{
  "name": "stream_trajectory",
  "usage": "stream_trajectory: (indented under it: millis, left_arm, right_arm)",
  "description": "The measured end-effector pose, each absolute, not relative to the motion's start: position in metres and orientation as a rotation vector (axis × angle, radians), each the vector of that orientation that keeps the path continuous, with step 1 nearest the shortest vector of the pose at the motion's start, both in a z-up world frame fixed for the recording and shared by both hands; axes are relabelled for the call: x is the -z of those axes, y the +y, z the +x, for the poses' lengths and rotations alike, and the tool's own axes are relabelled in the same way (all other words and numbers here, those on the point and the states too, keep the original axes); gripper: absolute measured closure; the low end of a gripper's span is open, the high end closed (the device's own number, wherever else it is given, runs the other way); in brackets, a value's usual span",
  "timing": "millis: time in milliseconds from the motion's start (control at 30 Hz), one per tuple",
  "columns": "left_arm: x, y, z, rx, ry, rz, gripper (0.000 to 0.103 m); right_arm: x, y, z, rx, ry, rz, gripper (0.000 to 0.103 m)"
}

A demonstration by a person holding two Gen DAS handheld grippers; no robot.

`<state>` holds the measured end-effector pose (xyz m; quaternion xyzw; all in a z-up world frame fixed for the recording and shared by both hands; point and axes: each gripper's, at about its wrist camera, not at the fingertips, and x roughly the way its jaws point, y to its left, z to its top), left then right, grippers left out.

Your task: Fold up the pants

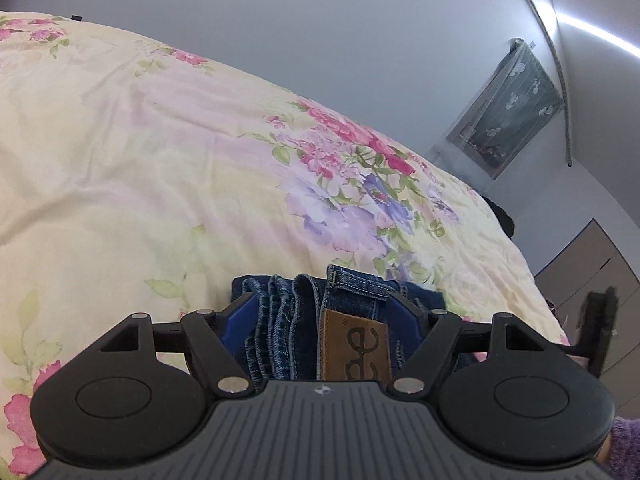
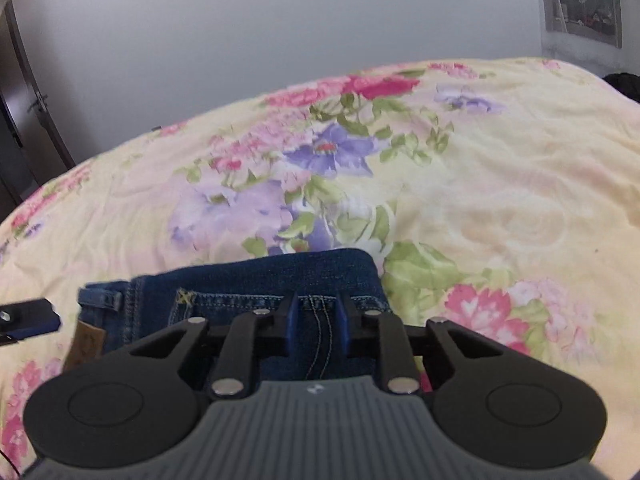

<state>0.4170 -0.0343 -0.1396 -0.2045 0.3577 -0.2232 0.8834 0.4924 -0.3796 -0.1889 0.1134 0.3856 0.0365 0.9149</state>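
A folded bundle of dark blue jeans [image 1: 288,320] with a brown leather patch [image 1: 354,348] lies low on the flowered bed cover [image 1: 160,160]. My left gripper [image 1: 320,304] stands wide around the bundle's bunched waistband end, and both blue pads press on the denim. In the right wrist view the jeans [image 2: 260,276] lie flat ahead. My right gripper [image 2: 317,300] is nearly closed over them, with a stitched seam pinched between its pads. One left finger [image 2: 32,316] shows at the left edge beside the patch [image 2: 86,340].
The bed cover [image 2: 500,200] spreads wide beyond the jeans. A grey wall runs behind the bed, with a framed panel [image 1: 508,120] on it. A dark door [image 2: 24,92] stands at the left, a cabinet [image 1: 592,264] at the right. A purple sleeve [image 1: 628,448] shows.
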Motion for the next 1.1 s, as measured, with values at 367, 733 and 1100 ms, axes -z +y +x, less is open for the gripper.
stream_trajectory:
  millis: [367,733,1100]
  left_arm:
    - [0.143,-0.063,0.407,0.433,0.822,-0.252,0.041]
    - [0.177,0.004,0.384,0.395,0.893,-0.624,0.015]
    - [0.220,0.011,0.407,0.542,0.906,-0.913,0.009]
  right_arm:
    - [0.156,-0.404,0.459,-0.110,0.754,0.270,0.066]
    - [0.189,-0.459,0.413,-0.145,0.885,0.541,0.044]
    - [0.223,-0.489,0.419,-0.246,0.908,0.853,0.042]
